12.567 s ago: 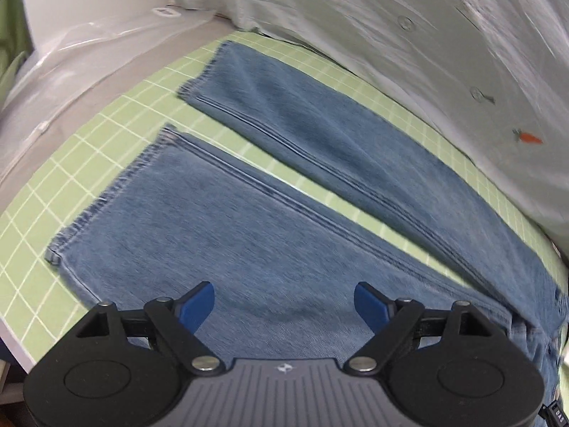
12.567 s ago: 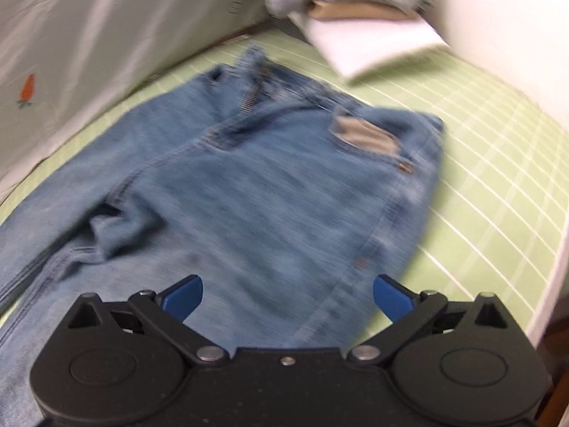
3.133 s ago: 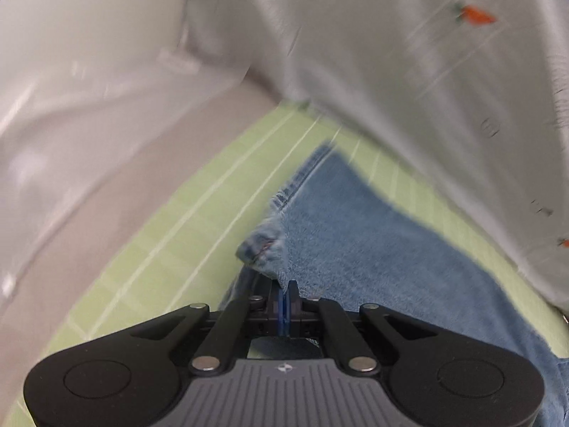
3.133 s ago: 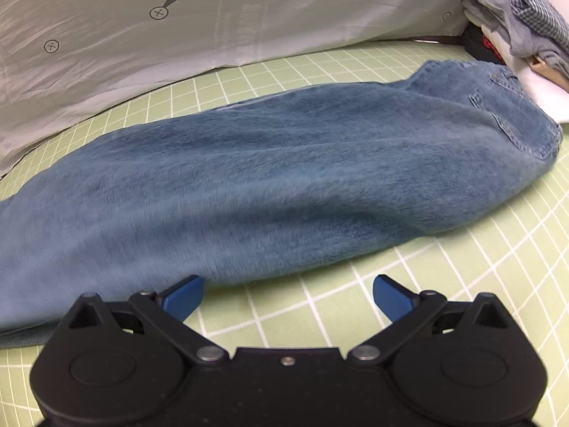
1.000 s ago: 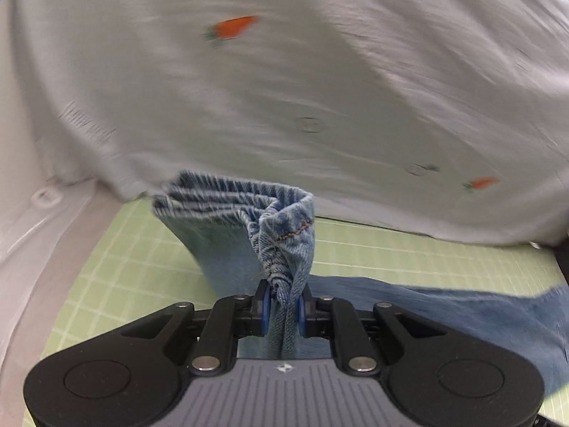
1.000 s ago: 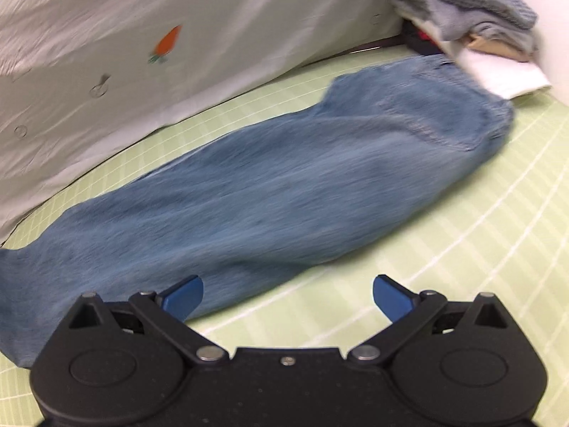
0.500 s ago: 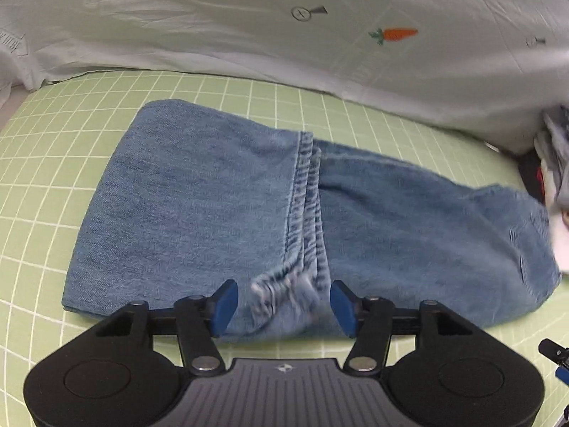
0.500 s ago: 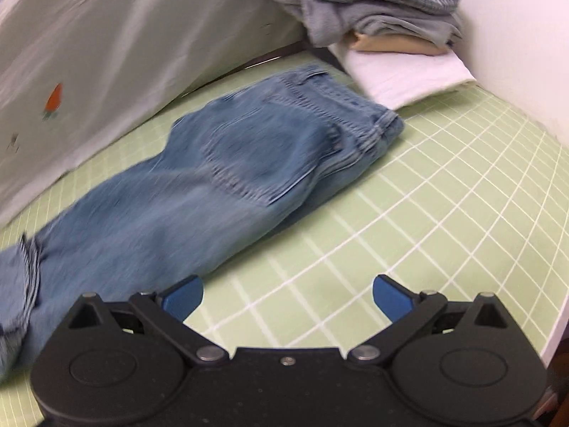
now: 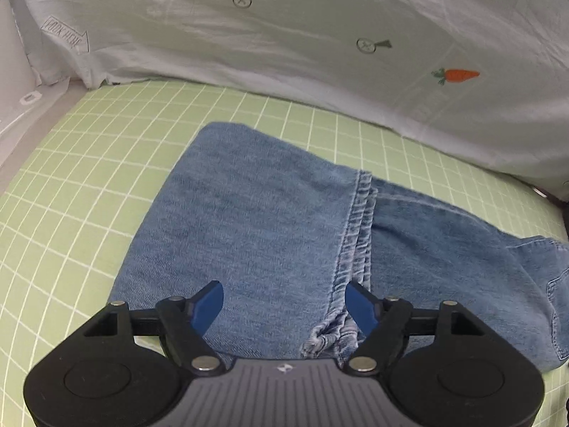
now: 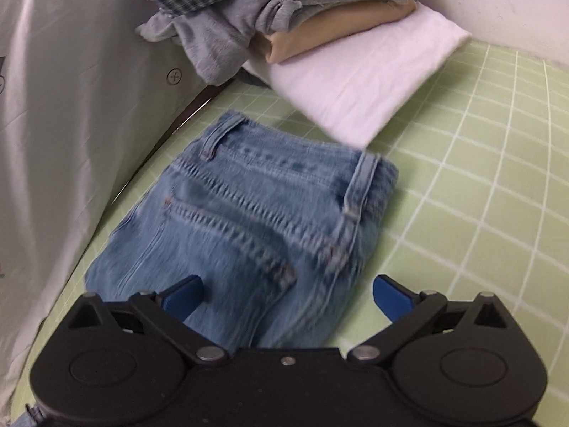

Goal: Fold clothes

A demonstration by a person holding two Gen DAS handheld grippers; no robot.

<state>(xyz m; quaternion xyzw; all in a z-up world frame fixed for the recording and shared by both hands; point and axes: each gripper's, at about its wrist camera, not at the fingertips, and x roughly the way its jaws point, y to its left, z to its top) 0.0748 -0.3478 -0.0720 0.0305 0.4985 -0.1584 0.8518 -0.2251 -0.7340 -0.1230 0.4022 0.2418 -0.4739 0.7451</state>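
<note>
Blue denim is spread across the green gridded desk [image 9: 71,163]: the jeans [image 9: 270,220] are seen folded once, the leg hems [image 9: 359,235] laid over the thigh section and the long axis run from the folded end at the left to the waistband at the right. The left tool [image 9: 284,302] is held just above the hem edge, its jaws opening, with the crumpled hem corner lying loose between the blue pads but gripped by neither. The right tool [image 10: 286,295] is poised wide open and empty over the seat of the jeans, the waistband [image 10: 295,163] lying ahead of it, close to the pile of folded clothes [image 10: 302,17]. For a further fold along that axis, the waistband end is judged nearer the right hand, the folded end nearer the left.
</note>
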